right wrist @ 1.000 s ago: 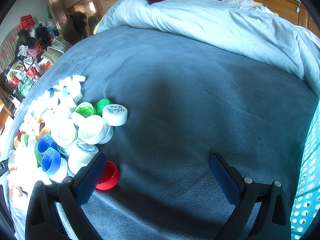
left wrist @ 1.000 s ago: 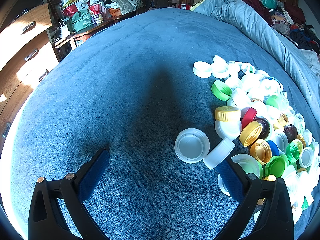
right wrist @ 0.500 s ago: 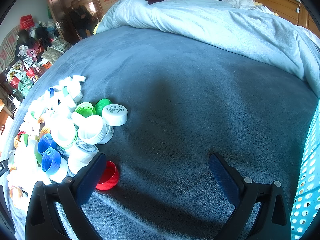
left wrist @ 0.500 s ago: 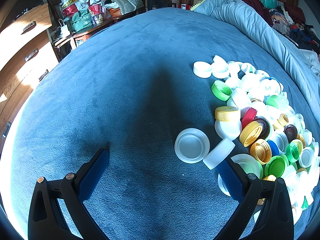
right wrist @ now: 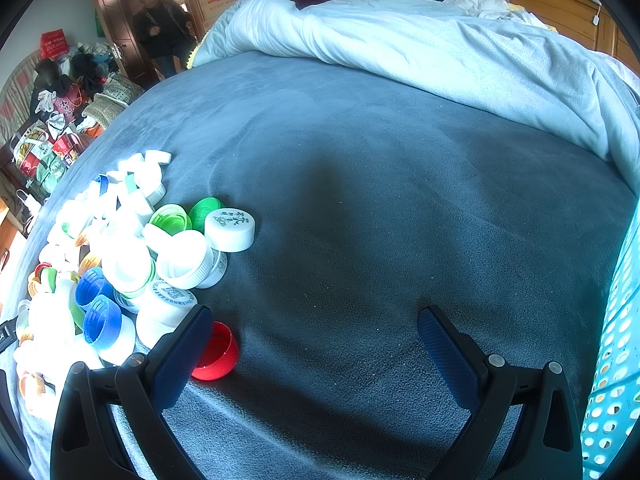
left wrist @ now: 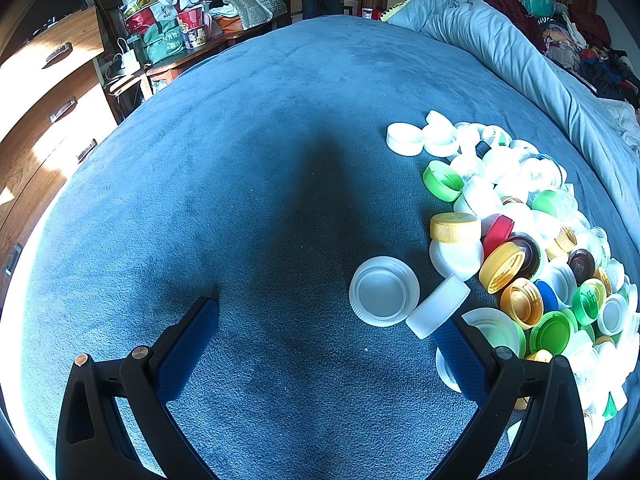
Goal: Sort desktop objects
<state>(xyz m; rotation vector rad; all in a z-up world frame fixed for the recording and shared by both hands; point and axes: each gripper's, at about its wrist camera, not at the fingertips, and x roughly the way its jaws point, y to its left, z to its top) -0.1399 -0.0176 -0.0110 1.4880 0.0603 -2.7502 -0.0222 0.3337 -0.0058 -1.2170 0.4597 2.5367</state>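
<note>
A heap of several plastic bottle caps [left wrist: 520, 240] in white, green, yellow, red and blue lies on the blue bed cover, at the right of the left wrist view. My left gripper [left wrist: 324, 320] is open above bare cover, and a large white cap [left wrist: 384, 296] lies just ahead of its right finger. From the right wrist camera the same cap heap [right wrist: 128, 256] sits at the left. My right gripper [right wrist: 316, 332] is open and empty, and a red cap [right wrist: 216, 354] lies beside its left finger [right wrist: 180, 356]. A white printed cap [right wrist: 230, 228] marks the heap's right edge.
A light blue rolled duvet [right wrist: 440, 52] lines the bed's far side. A turquoise perforated basket [right wrist: 616, 360] stands at the right edge. A wooden dresser [left wrist: 44, 92] and a cluttered side table [left wrist: 172, 40] stand left of the bed. A person [right wrist: 160, 32] stands in the doorway.
Both grippers and the caps stay still. The person in the doorway has stepped closer to the bed.
</note>
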